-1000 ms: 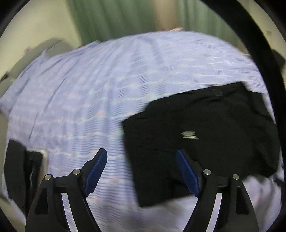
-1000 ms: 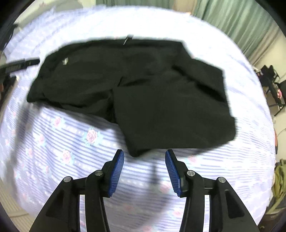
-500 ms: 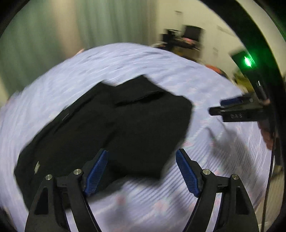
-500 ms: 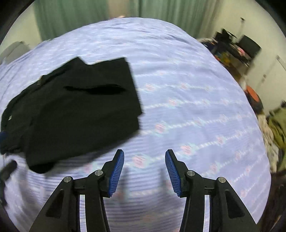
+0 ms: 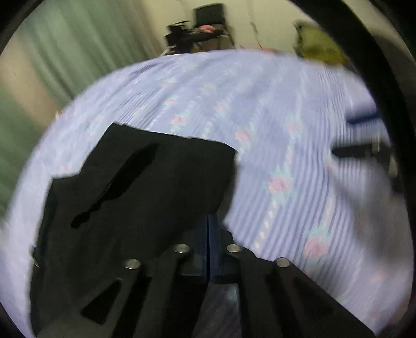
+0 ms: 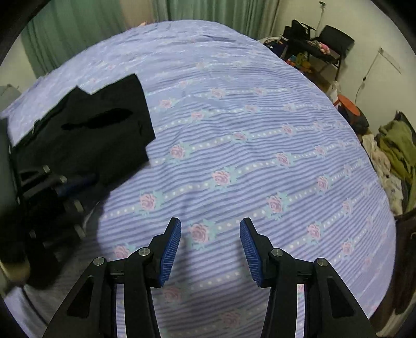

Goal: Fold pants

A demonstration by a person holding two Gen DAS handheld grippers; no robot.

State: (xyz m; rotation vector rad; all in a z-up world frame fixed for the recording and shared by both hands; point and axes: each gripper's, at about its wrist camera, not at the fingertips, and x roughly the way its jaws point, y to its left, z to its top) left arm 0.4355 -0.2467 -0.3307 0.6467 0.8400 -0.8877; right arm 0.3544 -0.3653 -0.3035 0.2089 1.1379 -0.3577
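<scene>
Pants [image 5: 135, 192], black and partly folded, lie flat on the bed [image 5: 273, 124], toward its left side as the right wrist view has it [image 6: 85, 132]. A darker slit-shaped opening, likely a pocket, runs across the top layer.

The left gripper [image 5: 208, 226] sits at the near right corner of the pants. Its blue pads are pressed together with no gap between them, and the black cloth comes right down to them, so it looks clamped on the hem; motion blur keeps the exact bite unclear. In the right wrist view the same tool shows at the left edge [image 6: 75, 182], dark and blurred, lying against the near edge of the pants.

The right gripper [image 6: 210, 247] hangs over bare sheet [image 6: 234, 135], well apart from the pants, with its jaws wide apart and nothing between them. Its ribbed blue pads [image 6: 170, 249] face each other above a printed rose. In the left wrist view it shows as a blurred dark and blue shape at the right edge [image 5: 364, 135].

The sheet is lilac, striped, with rows of pink roses. Green curtains [image 6: 78, 23] hang behind the bed. To the right stand a black chair [image 6: 335, 44] and a cluttered desk, and a heap of clothes [image 6: 395, 150] lies at the far right.
</scene>
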